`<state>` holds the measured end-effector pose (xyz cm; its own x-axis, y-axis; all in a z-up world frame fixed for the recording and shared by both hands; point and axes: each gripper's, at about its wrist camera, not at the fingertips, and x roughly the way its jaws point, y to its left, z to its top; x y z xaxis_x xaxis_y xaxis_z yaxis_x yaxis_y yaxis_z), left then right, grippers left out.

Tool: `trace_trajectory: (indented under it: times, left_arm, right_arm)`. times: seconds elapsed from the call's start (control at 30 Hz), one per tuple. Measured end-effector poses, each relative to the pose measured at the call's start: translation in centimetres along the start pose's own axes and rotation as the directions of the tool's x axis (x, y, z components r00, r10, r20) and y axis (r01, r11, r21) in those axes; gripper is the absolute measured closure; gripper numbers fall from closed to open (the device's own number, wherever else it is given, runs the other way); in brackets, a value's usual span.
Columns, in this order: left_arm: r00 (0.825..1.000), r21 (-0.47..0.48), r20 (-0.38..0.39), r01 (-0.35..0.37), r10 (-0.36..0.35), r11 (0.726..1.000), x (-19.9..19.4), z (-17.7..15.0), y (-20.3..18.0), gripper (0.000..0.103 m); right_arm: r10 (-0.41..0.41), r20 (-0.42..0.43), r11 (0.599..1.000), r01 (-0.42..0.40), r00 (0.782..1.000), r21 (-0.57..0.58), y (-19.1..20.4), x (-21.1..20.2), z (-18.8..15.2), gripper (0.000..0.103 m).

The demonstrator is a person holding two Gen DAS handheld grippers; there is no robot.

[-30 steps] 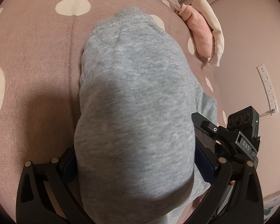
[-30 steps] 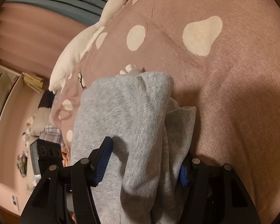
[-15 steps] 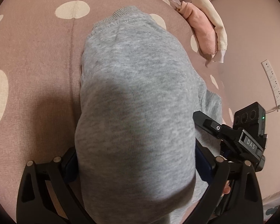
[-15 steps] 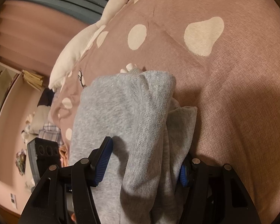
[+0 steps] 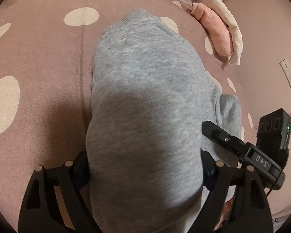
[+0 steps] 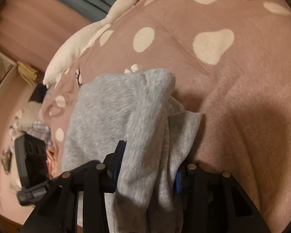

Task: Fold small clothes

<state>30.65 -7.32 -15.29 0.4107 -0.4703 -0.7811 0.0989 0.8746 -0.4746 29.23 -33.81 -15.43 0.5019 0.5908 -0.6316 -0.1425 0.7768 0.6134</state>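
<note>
Both the left gripper (image 5: 145,167) and right gripper (image 6: 148,167) have just been closing on the grey sweatshirt (image 5: 145,89) (soft, limp, best pinched at folded edges), pads now pressing.

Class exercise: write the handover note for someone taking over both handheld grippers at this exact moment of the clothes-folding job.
Left gripper: jaws have just been closing on a wide bundle of the grey sweatshirt fabric; pads touch it.
Right gripper: jaws have just been closing, pads now pinching bunched folds of the same garment.
The garment lies on the pink spotted bedcover; folded pink and cream clothes sit at the far edge.
Done: garment gathered.
Left: finish the fold, set it down flat.
</note>
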Motion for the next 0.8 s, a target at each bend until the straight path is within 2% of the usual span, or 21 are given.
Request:
trace_trajectory:
  times: [0.27, 0.57, 0.8]
  left_arm:
    - [1.000, 0.001, 0.008, -0.021, 0.021, 1.000, 0.0, 0.1, -0.4, 0.018]
    - [0.999, 0.016, 0.037, -0.028, 0.027, 0.999, -0.6, -0.1, -0.6, 0.022]
    - [0.997, 0.030, 0.075, -0.026, 0.024, 0.999, -1.8, -0.4, -0.8, 0.025]
  right_arm:
    - [-0.033, 0.035, 0.997, 0.036, 0.999, -0.069, 1.1, -0.4, 0.0, 0.070]
    - [-0.037, 0.070, 0.991, 0.046, 0.997, -0.128, 2.9, -0.8, -0.1, 0.072]
    - [0.001, 0.104, 0.985, 0.016, 0.995, -0.169, 4.2, -1.3, 0.1, 0.073]
